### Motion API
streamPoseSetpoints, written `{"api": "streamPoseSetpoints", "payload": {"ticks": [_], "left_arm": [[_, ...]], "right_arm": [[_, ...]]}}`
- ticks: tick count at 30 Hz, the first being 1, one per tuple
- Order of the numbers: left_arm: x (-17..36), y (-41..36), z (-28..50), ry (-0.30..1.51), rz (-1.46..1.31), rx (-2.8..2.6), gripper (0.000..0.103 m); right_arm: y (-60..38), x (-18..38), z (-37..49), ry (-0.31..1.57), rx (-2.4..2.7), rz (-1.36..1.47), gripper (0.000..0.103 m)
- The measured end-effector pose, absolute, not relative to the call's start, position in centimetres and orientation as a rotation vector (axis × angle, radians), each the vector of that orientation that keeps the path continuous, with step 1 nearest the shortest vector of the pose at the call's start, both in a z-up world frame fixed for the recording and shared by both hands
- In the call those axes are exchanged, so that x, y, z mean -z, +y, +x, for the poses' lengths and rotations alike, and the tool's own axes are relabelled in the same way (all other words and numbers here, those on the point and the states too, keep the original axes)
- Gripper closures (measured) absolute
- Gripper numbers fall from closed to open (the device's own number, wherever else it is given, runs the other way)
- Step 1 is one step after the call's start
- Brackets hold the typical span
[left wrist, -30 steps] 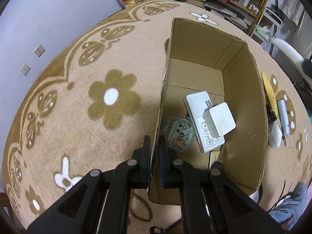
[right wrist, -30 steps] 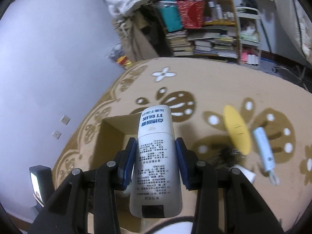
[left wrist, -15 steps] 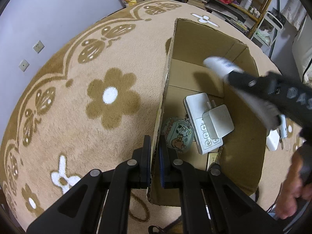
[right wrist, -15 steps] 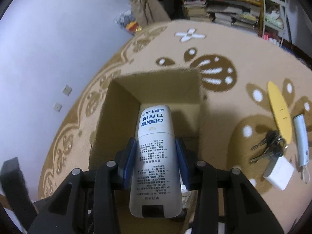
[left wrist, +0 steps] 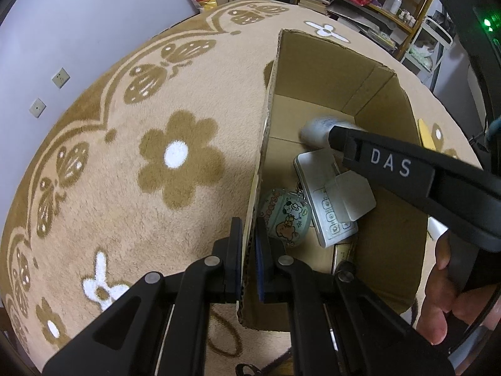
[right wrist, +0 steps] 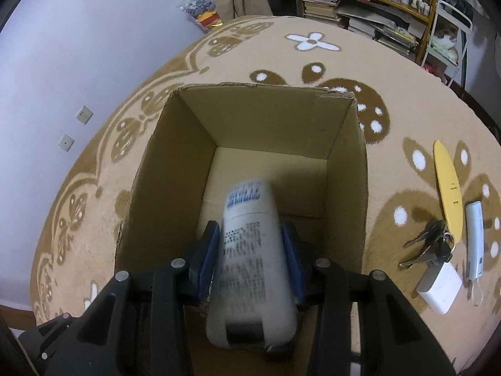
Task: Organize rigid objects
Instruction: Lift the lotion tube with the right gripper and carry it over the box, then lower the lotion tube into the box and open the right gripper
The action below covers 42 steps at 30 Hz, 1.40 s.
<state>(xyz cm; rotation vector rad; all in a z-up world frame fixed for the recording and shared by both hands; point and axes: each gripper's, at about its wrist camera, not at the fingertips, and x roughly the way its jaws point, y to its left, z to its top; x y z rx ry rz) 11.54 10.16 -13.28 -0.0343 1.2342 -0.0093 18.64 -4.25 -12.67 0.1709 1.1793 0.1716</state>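
An open cardboard box (left wrist: 313, 62) stands on the carpet; it also shows in the right wrist view (right wrist: 269, 116). My left gripper (left wrist: 249, 250) is shut on the box's near left wall. My right gripper (right wrist: 252, 250) is shut on a white bottle (right wrist: 250, 250) with blue print, blurred, and holds it inside the box above the floor. The bottle's tip (left wrist: 316, 130) and the right gripper's finger (left wrist: 391, 166) show in the left wrist view. In the box lie a white remote (left wrist: 319, 188), a white square block (left wrist: 350, 197) and a cartoon case (left wrist: 285, 216).
On the carpet right of the box lie a yellow flat tool (right wrist: 447, 188), a white stick-shaped device (right wrist: 474, 238), a bunch of keys (right wrist: 429, 247) and a white adapter (right wrist: 441, 285). Shelves (right wrist: 375, 6) with books stand at the back. A wall (right wrist: 78, 47) runs along the left.
My right gripper has moved forward and down into the box with the bottle. The left gripper has kept its hold on the box wall.
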Motion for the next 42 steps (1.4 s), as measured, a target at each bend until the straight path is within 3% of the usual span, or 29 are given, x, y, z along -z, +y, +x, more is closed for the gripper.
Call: {"api": "streamPoseSetpoints", "payload": {"ticks": [10, 12, 13, 14, 19, 23, 29, 32, 42], "left_arm": [[13.2, 10.3, 11.5, 1.233, -0.041, 0.013, 0.096], [13.1, 10.3, 11.4, 1.232, -0.041, 0.013, 0.096], [13.1, 10.3, 11.4, 1.231, -0.041, 0.013, 0.096], [13.1, 10.3, 11.4, 1.231, -0.042, 0.013, 0.096], [13.0, 10.3, 11.4, 1.232, -0.042, 0.011, 0.096], [13.1, 10.3, 11.4, 1.232, -0.044, 0.012, 0.096], [13.0, 10.3, 11.2, 1.231, -0.052, 0.015, 0.096], [13.0, 10.3, 11.2, 1.231, -0.048, 0.014, 0.096], [13.1, 10.3, 11.1, 1.229, -0.056, 0.008, 0.096]], "right_arm": [[-4.6, 9.7, 17.4, 1.064, -0.225, 0.156, 0.062], [-4.6, 8.8, 16.8, 1.026, -0.206, 0.115, 0.051], [-4.7, 8.3, 16.5, 1.007, -0.199, 0.097, 0.036], [-5.0, 7.8, 16.1, 0.988, -0.192, 0.083, 0.029], [-6.5, 7.0, 15.1, 0.974, -0.157, 0.040, 0.027], [-8.9, 7.1, 14.0, 0.952, -0.082, 0.028, 0.016], [-13.5, 8.2, 12.8, 0.951, 0.001, 0.076, 0.013], [-15.5, 9.1, 12.2, 0.950, 0.089, 0.049, 0.002], [-19.8, 12.8, 11.5, 1.021, 0.155, 0.158, 0.001]]}}
